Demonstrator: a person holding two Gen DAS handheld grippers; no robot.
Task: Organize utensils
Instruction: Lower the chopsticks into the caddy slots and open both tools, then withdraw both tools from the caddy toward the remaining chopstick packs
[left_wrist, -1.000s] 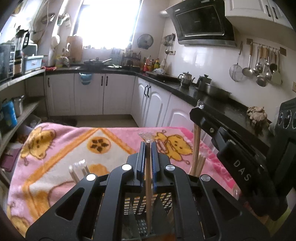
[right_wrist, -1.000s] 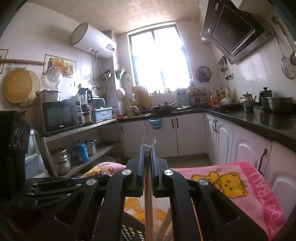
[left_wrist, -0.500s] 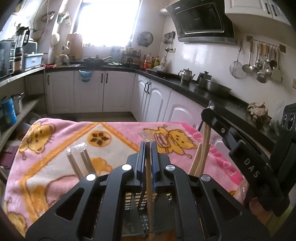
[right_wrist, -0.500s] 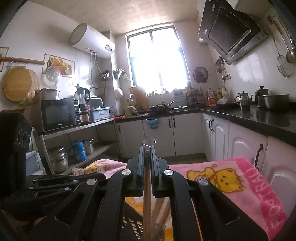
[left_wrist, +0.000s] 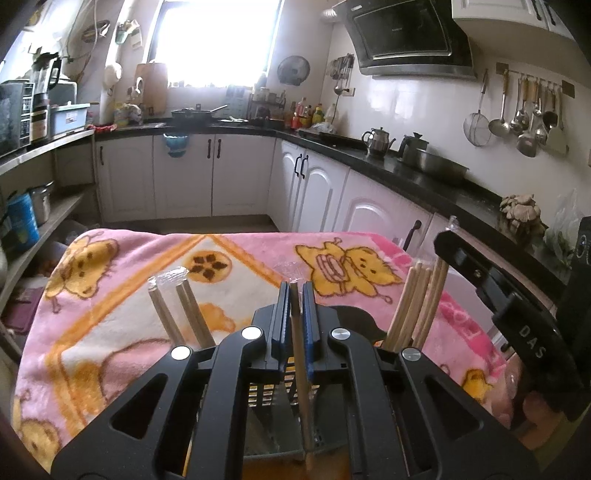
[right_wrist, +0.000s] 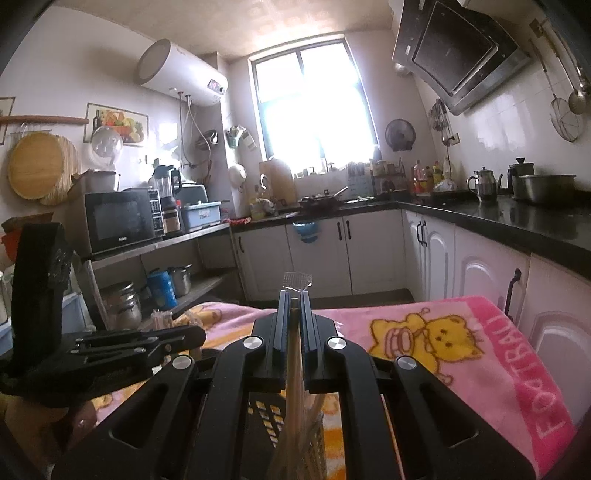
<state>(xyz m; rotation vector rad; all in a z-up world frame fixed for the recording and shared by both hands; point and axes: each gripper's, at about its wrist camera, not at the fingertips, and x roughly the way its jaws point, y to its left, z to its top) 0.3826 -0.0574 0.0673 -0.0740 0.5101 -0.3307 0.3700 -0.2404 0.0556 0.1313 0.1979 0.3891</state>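
Note:
My left gripper (left_wrist: 294, 291) is shut on a wrapped pair of wooden chopsticks (left_wrist: 301, 365) that stand upright over a black slotted utensil holder (left_wrist: 273, 391). More wrapped chopsticks (left_wrist: 181, 314) stand at its left and a bundle of bare chopsticks (left_wrist: 417, 306) at its right. My right gripper (right_wrist: 294, 299) is shut on a wrapped pair of chopsticks (right_wrist: 294, 369) over the same holder (right_wrist: 266, 413). The right gripper's body (left_wrist: 517, 325) shows at the right of the left wrist view. The left gripper's body (right_wrist: 110, 347) shows at the left of the right wrist view.
The holder stands on a table under a pink cartoon blanket (left_wrist: 122, 273). White cabinets (left_wrist: 184, 173) and a black counter (left_wrist: 424, 166) with kettles run behind and to the right. Shelves with a microwave (right_wrist: 122, 221) and pots stand at the left.
The left wrist view has tilted down a little. The standing chopsticks on both sides show more in it. Both grippers stay shut on their chopsticks.

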